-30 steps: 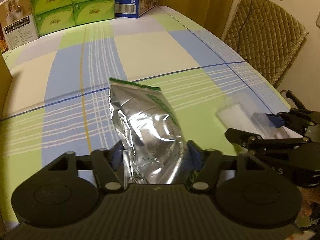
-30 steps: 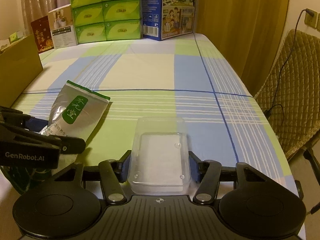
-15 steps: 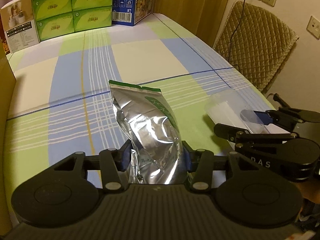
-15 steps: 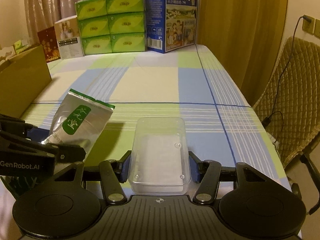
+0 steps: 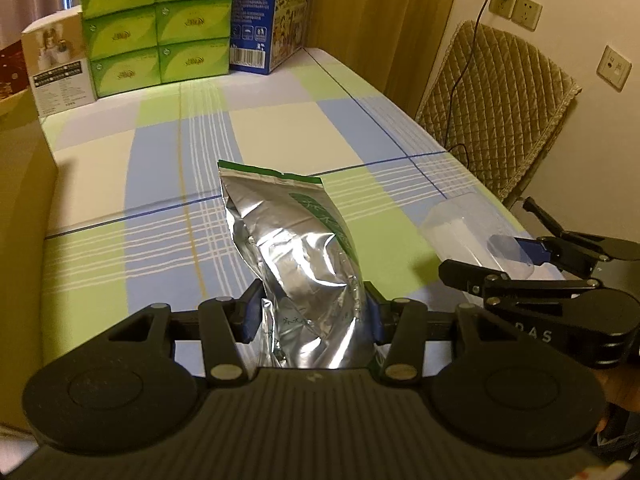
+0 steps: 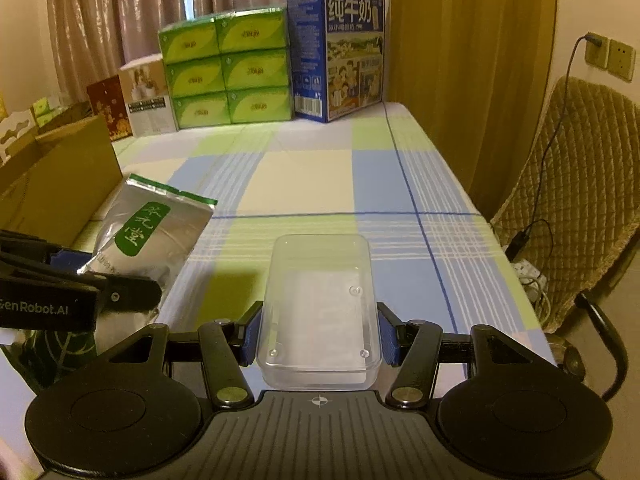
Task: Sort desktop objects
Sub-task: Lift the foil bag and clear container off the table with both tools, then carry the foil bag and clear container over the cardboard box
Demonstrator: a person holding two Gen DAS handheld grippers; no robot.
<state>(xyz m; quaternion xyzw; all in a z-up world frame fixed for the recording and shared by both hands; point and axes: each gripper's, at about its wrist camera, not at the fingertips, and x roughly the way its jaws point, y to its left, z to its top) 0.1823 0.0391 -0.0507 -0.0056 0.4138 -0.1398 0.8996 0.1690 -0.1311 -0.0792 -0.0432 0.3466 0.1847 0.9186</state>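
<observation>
At nine o'clock in both views the brown wall of a cardboard box (image 6: 60, 176) stands at the left edge of the desk (image 5: 288, 136), which wears a checked cloth of green, blue and cream. Just right of it in the left wrist view, the left tongs (image 5: 312, 312) have just been closing and now pinch the lower end of a silver foil pouch (image 5: 296, 240); its crumpled body runs up toward twelve o'clock and its green-edged top is clear of the cloth. In the right wrist view the same pouch shows its green label at ten o'clock, with the black body of the left tongs at nine.

At the far end, twelve o'clock, sit a white carton (image 5: 60, 68), a stack of green tissue boxes (image 6: 226, 68) and a blue milk carton (image 6: 340, 52), side by side.

Further right, the right tongs (image 6: 318, 334) hold a clear plastic box (image 6: 320, 300) by its long sides, pads pressed on both walls, the box held above the cloth. At three o'clock a chair with a quilted cover (image 6: 576, 184) stands beside the desk, a dark cable hanging from a wall socket (image 5: 502, 0) above it.
</observation>
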